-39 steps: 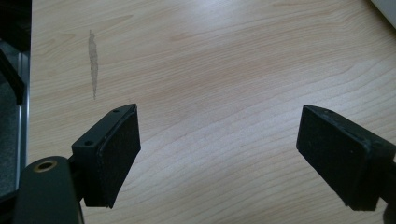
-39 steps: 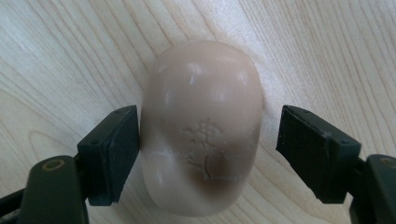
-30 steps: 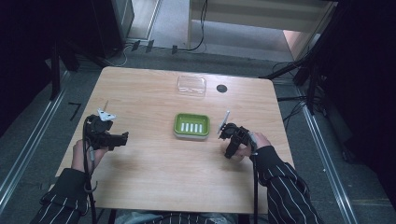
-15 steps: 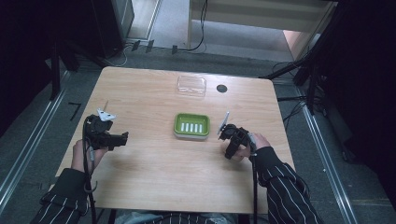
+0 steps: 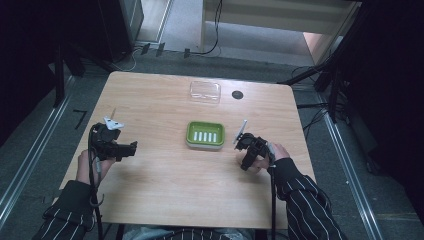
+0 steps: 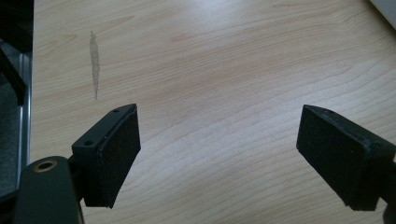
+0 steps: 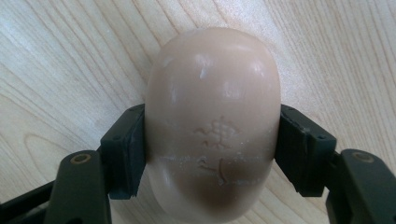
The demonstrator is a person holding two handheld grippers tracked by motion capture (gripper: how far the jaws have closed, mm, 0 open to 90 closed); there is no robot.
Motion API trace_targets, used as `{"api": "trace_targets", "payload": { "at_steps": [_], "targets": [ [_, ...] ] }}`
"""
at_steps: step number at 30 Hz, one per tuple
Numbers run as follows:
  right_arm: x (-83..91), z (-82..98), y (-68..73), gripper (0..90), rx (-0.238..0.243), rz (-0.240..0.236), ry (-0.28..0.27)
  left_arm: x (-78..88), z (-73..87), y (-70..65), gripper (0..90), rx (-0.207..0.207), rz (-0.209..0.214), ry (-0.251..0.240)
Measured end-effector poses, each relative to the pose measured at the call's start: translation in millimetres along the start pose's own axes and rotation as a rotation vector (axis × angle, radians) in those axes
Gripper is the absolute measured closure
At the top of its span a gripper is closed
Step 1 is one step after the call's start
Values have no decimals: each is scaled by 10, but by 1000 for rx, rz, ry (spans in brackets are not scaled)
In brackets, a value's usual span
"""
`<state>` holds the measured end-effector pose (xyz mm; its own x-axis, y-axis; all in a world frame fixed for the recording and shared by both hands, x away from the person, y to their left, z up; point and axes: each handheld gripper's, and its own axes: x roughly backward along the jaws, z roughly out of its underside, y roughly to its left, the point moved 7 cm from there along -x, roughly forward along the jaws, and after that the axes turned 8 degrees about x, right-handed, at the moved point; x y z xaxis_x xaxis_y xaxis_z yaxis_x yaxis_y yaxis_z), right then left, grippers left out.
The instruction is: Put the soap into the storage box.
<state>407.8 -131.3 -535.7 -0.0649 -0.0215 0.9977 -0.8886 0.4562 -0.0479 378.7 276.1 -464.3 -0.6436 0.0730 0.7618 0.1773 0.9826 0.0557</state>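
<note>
Right claw clamped on soap; hands unmoved since the earlier frame.

The right claw (image 7: 212, 154) has just been closing and now presses both pads on the pale beige oval bar of soap (image 7: 212, 126), low over the light wooden worktop (image 5: 165, 185) right of the green rectangular soap dish (image 5: 205, 135). The left claw (image 6: 233, 154) stands apart, empty, at the left, where it was before.
</note>
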Motion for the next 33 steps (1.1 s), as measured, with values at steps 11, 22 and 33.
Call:
{"api": "trace_targets", "payload": {
  "at_steps": [11,22,33],
  "targets": [
    [1,-2,-3,333,0,-1,6,1,-3,9,144,4,-1,-4],
    [76,6,-33,334,-13,11,-20,6,-3,7,145,2,-3,-5],
    [132,-11,-54,334,-11,16,-23,4,2,9,144,2,-2,-3]
  ]
}}
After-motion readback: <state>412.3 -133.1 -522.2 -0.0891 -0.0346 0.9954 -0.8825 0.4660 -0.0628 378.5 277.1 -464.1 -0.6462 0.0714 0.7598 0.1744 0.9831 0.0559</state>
